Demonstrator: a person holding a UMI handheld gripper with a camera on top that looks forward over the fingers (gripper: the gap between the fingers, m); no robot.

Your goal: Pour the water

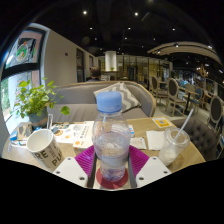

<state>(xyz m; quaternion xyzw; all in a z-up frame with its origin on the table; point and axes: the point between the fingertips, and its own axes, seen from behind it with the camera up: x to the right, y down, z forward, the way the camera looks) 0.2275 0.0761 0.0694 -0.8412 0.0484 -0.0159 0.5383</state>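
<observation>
Clear plastic bottle [111,140], blue cap on and upright, sits gripped between the jaws' pink pads [86,158] above the counter [140,130], so pouring has not begun, with the glass [174,146] just ahead to its right awaiting water.

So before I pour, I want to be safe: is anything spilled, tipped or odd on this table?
Nothing stands out. The capped bottle stands upright between the hand-held gripper fingers, with the mug and glass upright either side.
</observation>
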